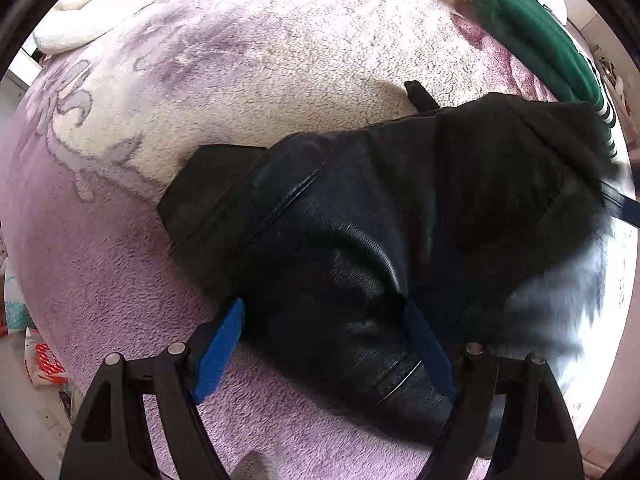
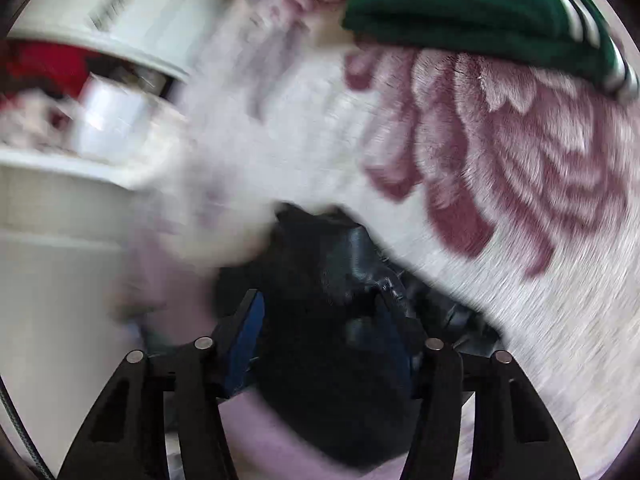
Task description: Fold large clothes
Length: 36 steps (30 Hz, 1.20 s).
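Note:
A black leather jacket (image 1: 360, 216) lies bunched on a purple and cream floral blanket (image 1: 200, 80). My left gripper (image 1: 324, 320) has its blue pads on either side of a thick fold at the jacket's near edge. The jacket (image 2: 336, 280) also shows in the blurred right wrist view. There my right gripper (image 2: 320, 320) has its blue pads around a bunch of the black material. A black strap (image 1: 420, 96) sticks out behind the jacket.
A folded green garment with white stripes (image 1: 540, 44) lies at the far right of the blanket and shows in the right wrist view (image 2: 480, 4). A white towel (image 1: 72, 28) lies at the far left. White shelves with clutter (image 2: 80, 112) stand beside the bed.

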Tool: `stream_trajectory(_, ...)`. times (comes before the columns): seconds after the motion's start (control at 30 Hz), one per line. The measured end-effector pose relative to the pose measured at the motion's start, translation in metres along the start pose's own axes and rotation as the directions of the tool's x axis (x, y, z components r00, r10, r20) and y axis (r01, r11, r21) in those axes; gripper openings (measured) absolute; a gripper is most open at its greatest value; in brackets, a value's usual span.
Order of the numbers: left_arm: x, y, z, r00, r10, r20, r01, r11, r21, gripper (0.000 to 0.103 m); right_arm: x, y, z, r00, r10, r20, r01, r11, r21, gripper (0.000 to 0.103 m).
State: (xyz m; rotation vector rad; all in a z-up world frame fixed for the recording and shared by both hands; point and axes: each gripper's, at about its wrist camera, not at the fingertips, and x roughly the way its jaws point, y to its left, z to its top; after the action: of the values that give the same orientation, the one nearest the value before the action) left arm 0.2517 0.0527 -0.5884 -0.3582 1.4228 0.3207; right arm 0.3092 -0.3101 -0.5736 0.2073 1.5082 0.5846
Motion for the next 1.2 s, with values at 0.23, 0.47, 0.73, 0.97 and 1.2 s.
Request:
stream_trajectory(0.23, -0.014, 0.045, -0.010, 0.997, -0.061, -0.038, 0.057, 0.993, -0.103, 0.082, 0.047, 0.013, 0.024, 0.970, -0.214, -0.114, 0.210, 0.977, -0.047, 0.040)
stream_trajectory(0.47, -0.025, 0.106, -0.043, 0.946, -0.324, -0.006, 0.293, 0.863, -0.412, 0.081, -0.024, 0.005, 0.009, 0.995, -0.072, -0.071, 0.075, 0.997, 0.036, 0.042)
stream_trajectory(0.73, 0.009, 0.099, -0.026, 0.878, -0.454, 0.149, 0.451, 0.683, -0.575, 0.069, -0.032, -0.078, -0.073, 0.994, 0.074, -0.085, -0.044, 0.950, 0.310, 0.053)
stream_trajectory(0.97, -0.007, 0.105, -0.030, 0.870, -0.440, 0.224, 0.489, 0.703, -0.517, 0.015, 0.000, -0.109, -0.105, 0.971, 0.238, -0.030, -0.206, 0.893, 0.400, 0.081)
stream_trajectory(1.2, 0.015, 0.108, -0.034, 0.835, -0.500, 0.231, 0.538, 0.650, -0.537, 0.025, 0.075, -0.126, -0.117, 0.842, 0.540, 0.002, -0.475, 0.739, 0.477, 0.090)
